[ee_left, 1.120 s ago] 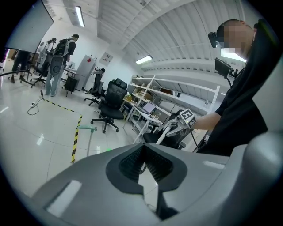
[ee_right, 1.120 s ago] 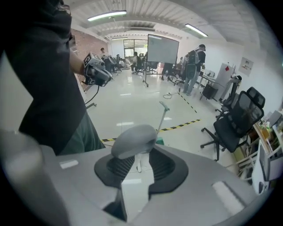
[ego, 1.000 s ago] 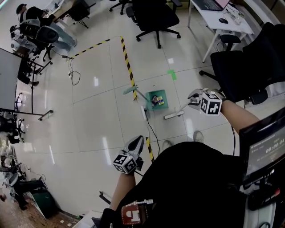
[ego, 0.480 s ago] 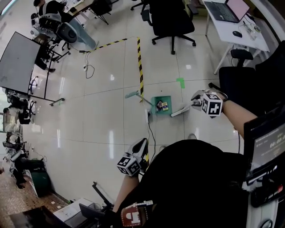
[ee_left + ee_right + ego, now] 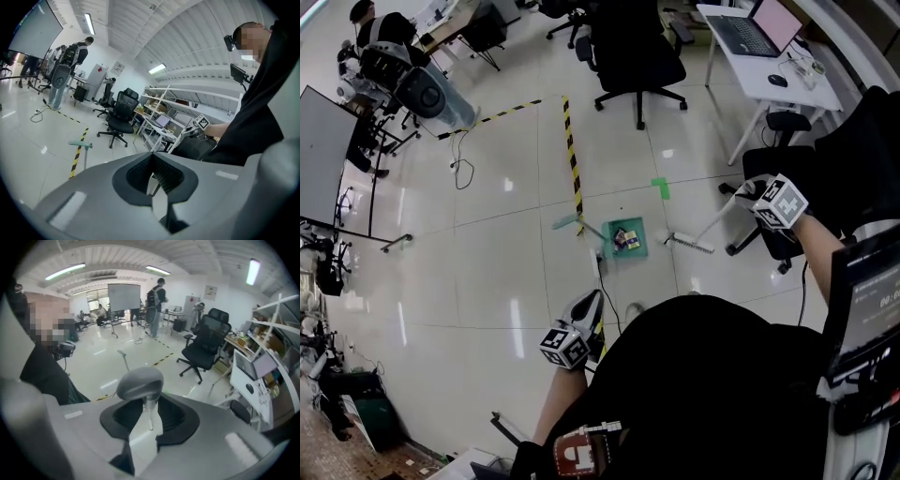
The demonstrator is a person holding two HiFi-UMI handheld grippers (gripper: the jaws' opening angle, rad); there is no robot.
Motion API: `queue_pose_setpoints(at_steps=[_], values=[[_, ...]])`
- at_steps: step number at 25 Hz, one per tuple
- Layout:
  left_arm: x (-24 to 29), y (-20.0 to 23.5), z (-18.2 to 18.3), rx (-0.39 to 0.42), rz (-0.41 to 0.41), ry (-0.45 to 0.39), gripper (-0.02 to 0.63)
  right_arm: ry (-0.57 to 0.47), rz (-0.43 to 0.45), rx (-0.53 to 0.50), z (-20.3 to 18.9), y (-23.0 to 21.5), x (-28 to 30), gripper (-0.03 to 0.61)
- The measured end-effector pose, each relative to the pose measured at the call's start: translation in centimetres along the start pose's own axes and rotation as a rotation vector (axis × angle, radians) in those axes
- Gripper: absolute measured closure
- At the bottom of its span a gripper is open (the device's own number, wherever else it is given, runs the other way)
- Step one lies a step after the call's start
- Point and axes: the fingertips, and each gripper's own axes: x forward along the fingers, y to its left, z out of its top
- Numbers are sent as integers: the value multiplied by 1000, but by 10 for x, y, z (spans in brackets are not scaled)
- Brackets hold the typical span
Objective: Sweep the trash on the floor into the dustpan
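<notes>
The green dustpan [image 5: 627,240] lies on the white floor with small bits of trash [image 5: 623,237] in it. Its long handle [image 5: 572,223] slants up to the left, and no gripper touches it. The broom's white head [image 5: 689,244] rests on the floor just right of the pan. Its stick rises to my right gripper [image 5: 752,191], which is shut on the broom's grey handle end [image 5: 139,383]. My left gripper [image 5: 584,310] hangs near my body below the pan, jaws shut with nothing between them [image 5: 153,157]. The dustpan handle [image 5: 79,145] stands far off in the left gripper view.
Yellow-black floor tape [image 5: 571,155] runs up from the dustpan, and a green tape mark [image 5: 661,187] lies beside it. A black cable [image 5: 609,281] trails toward me. Office chairs [image 5: 637,52], a desk with a laptop [image 5: 759,42] and another chair [image 5: 787,155] stand behind and right.
My right gripper has swung right and upward with the broom, drawing the broom head a little away from the dustpan's right side. The left gripper has barely moved.
</notes>
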Motion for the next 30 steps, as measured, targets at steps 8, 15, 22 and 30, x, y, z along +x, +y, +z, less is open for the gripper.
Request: queue_pose_setpoints(at_steps=[8,15,22,30], values=[[-64,68,21,-7,-5,15,615,33,-385,489,6,-10,60,481],[-140,114,19,-19,65,8,615,-37,-355,839,39,47,131,459],[-165,132,21,-45,80,-28,615,-76,-272,836,89,88,152,446],[-143,129,27,-31,11,-33,615,-240,-246,1115,65,67,114,458]])
